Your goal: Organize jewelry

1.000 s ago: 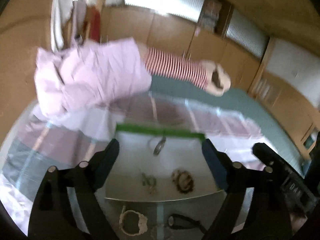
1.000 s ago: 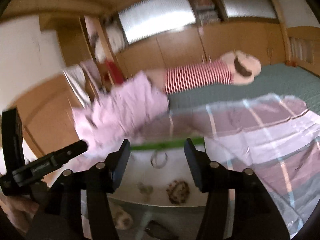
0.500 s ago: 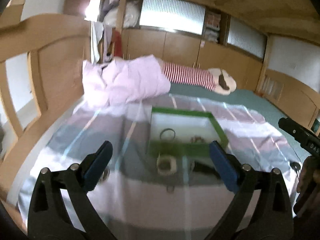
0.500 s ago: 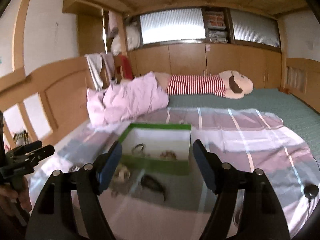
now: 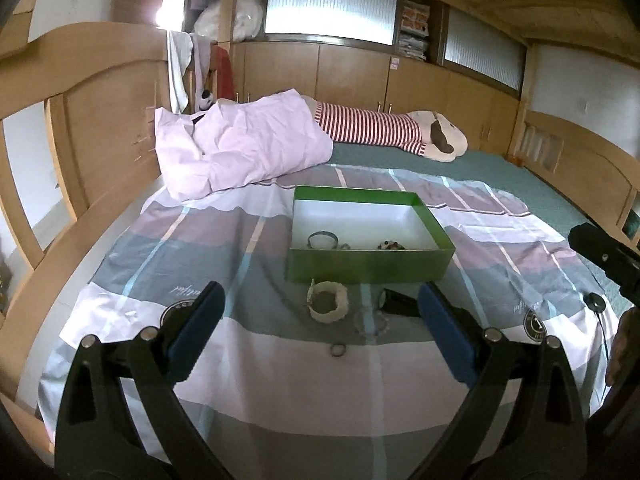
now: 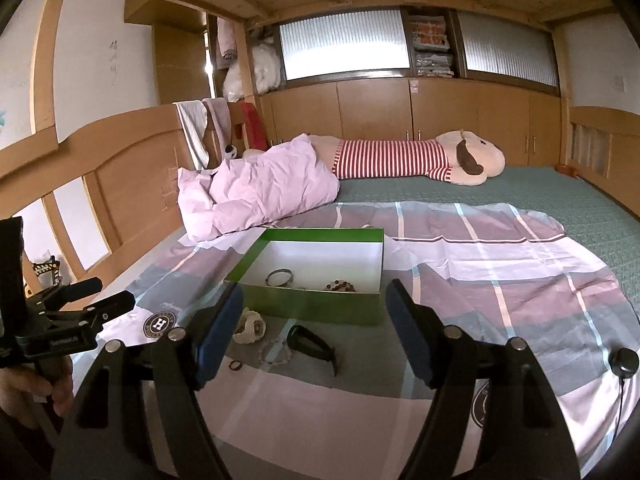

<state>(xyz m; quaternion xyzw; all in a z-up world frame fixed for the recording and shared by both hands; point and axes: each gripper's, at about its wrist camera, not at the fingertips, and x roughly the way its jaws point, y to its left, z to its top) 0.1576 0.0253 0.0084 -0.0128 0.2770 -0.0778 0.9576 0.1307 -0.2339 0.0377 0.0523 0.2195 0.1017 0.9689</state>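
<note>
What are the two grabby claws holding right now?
Nothing. The left gripper and right gripper are both open and empty, hovering over the striped bedsheet short of the green cardboard box.

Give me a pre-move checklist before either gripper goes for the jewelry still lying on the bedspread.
1. Left gripper empty, jaws apart: ok; they have just been opening, nothing between them.
2. Right gripper empty, jaws apart: ok; also just opened wider, nothing between them.
3. Green box open, with room: ok; a bangle and a bead bracelet lie inside, with bare floor behind them.
4. Pieces left outside: not ok; the cream bracelet, black watch, pale bead strand and small ring lie before the box.
5. Pieces apart for a clean pick: cannot tell; the strand lies close against the watch.
</note>
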